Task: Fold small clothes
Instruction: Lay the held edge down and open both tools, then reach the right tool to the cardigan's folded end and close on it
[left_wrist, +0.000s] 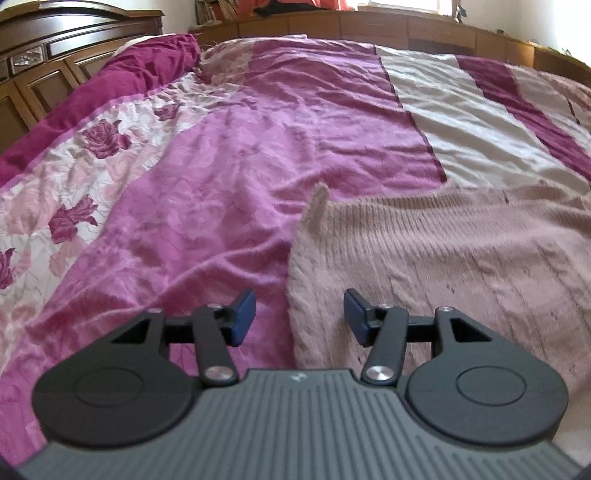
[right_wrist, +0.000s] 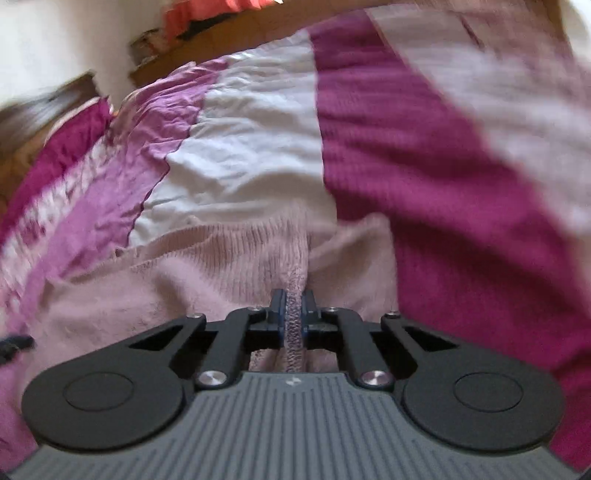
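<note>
A bed (left_wrist: 332, 26) carries a rumpled pink-and-magenta bedspread (left_wrist: 229, 155), with a pink knit sweater (left_wrist: 443, 251) on it.

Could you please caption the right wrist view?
Right hand-held gripper pinching a fold of the pink sweater on the bedspread.

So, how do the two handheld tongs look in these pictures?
Both look identical. The left tongs and the right tongs have matte black linkage arms with silver screws, round black discs at the sides, a grey ribbed body bearing a small pale logo, and dark blue pads.
</note>
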